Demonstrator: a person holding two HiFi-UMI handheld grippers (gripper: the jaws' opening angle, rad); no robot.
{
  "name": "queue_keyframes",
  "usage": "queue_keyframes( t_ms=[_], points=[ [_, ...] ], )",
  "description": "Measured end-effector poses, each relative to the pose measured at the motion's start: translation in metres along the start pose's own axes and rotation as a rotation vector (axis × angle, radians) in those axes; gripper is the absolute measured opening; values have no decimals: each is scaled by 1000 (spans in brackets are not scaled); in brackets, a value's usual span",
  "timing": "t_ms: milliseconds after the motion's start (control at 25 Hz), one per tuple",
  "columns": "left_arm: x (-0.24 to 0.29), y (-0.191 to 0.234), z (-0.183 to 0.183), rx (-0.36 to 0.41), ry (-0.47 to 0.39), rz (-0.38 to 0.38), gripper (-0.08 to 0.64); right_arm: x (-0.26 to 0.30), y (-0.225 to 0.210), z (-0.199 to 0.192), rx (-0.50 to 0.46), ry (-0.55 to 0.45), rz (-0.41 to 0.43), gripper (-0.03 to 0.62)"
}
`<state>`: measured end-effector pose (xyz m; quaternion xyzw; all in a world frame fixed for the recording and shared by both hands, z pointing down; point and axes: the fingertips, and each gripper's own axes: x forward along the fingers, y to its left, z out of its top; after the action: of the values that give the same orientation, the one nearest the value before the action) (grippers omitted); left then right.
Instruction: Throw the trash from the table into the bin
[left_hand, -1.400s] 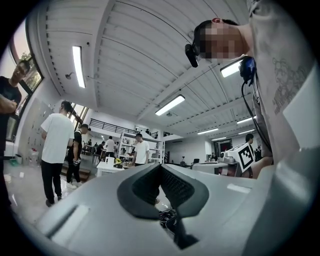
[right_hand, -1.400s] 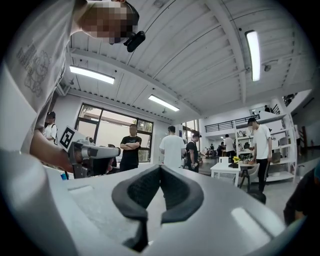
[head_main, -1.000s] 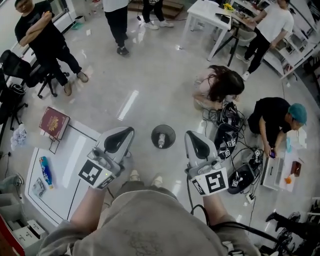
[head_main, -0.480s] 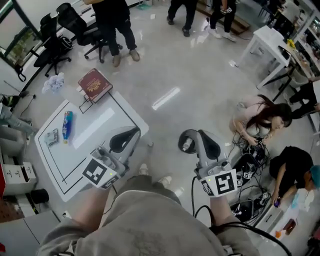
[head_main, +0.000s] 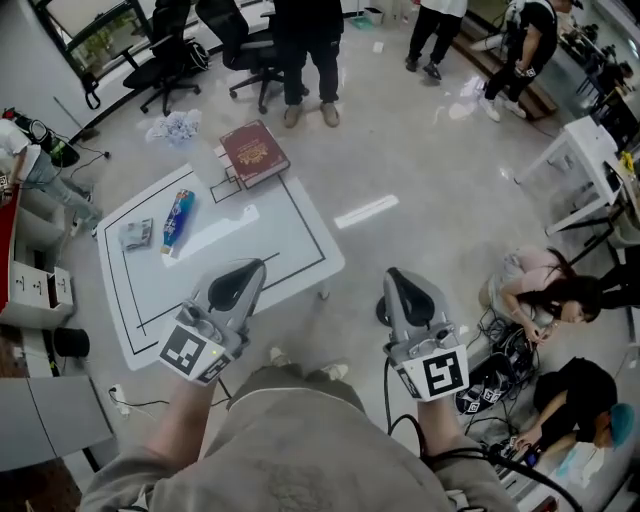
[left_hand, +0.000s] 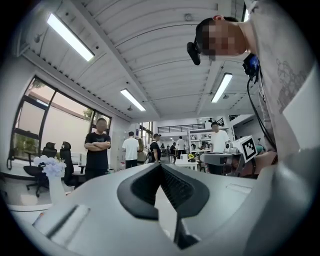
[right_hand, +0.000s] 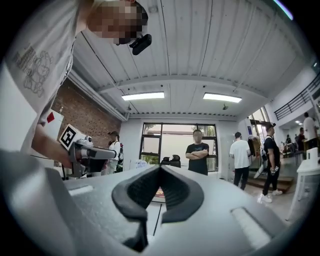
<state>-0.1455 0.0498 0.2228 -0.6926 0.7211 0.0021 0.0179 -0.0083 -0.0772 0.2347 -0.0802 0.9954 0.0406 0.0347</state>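
Observation:
On the low white table (head_main: 290, 235) lie a blue bottle (head_main: 177, 222) and a crumpled grey wrapper (head_main: 135, 234), both near its left end. A dark red book (head_main: 254, 153) rests at the table's far corner. My left gripper (head_main: 255, 266) hovers over the table's near edge with its jaws together and nothing in them; the left gripper view shows this gripper (left_hand: 160, 166) empty too. To the right of the table, over the floor, my right gripper (head_main: 399, 276) is shut and empty; it (right_hand: 160, 167) points level. The dark round bin (head_main: 381, 313) is almost wholly hidden behind it.
A crumpled white paper (head_main: 175, 128) lies on the floor beyond the table. Several people stand at the back, near black office chairs (head_main: 165, 55). Two people (head_main: 540, 290) crouch among cables at the right. White boxes (head_main: 35, 290) stand at the left.
The view and both grippers have swung to the left. The table has come from the left edge to in front of my left gripper. The bin has slid from the centre to behind my right gripper.

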Motion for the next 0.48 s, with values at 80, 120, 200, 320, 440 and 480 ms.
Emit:
queue_keyframes(
  t_ms=[80,120,200,320,440,480],
  points=[
    [-13,12,-1,-5,-6,18,0,11,13,0,2,4,20,2],
    [-18,17,-1,-7,-7,25,0,16,19,0,0,6,29,2],
    [-26,27,-1,-9,-10,34,0,24,29,1,-4,14,42,2],
    [-37,39,-2,-8,-16,43,0,33,42,-2,-7,31,52,2],
    [-48,51,-3,-14,-23,48,0,41,52,-5,-11,48,51,2],
    [-52,54,-3,-15,-24,49,0,44,56,-5,-12,51,51,2]
  ],
)
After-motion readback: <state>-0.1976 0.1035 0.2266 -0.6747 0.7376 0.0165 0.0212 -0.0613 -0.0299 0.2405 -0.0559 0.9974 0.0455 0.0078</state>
